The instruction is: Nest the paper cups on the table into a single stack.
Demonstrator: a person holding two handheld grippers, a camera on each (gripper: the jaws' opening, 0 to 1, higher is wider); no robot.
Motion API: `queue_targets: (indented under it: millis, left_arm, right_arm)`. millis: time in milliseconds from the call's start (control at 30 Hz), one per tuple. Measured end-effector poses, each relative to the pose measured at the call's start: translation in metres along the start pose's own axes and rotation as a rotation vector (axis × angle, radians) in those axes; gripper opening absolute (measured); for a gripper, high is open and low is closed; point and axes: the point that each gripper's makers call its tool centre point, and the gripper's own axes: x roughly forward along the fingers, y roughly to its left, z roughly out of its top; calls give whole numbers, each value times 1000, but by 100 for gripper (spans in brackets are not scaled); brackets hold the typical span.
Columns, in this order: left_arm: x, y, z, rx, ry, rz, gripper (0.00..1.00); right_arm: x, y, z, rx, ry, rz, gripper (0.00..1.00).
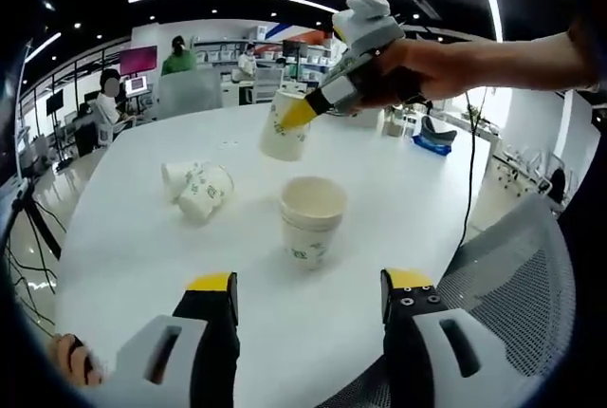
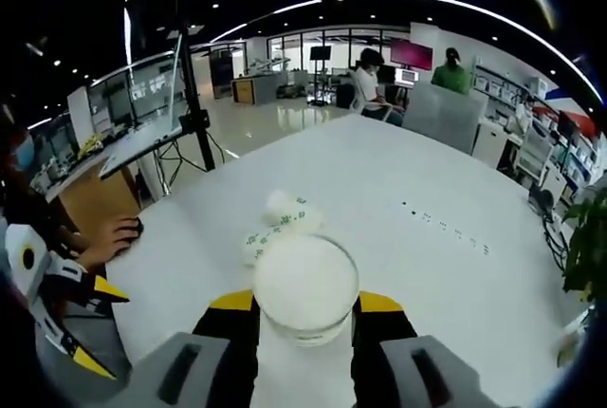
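So the right tool (image 1: pixel 302 112) is clamped on a white paper cup with green print (image 1: pixel 285 126), carried in the air above the round white table (image 1: pixel 142 247), tilted, probably to line it up over the upright white paper cup with green print (image 1: pixel 312 220) standing there as the stack base. Two more white paper cups (image 1: pixel 197 187) lie tipped on their sides nearby, touching each other, not nested yet. The left tool (image 1: pixel 308 296) hangs wide open and empty, maybe ready to steady the base.
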Motion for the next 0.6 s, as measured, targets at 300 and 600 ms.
queue_targets:
  millis: [300, 600]
  left_arm:
    - [2, 4, 4, -67, -33, -21, 59]
    - [13, 7, 19, -149, -81, -50, 57]
  right_arm:
    - [-25, 31, 1, 16, -39, 45, 36]
    - [-33, 59, 6, 28, -79, 118, 36]
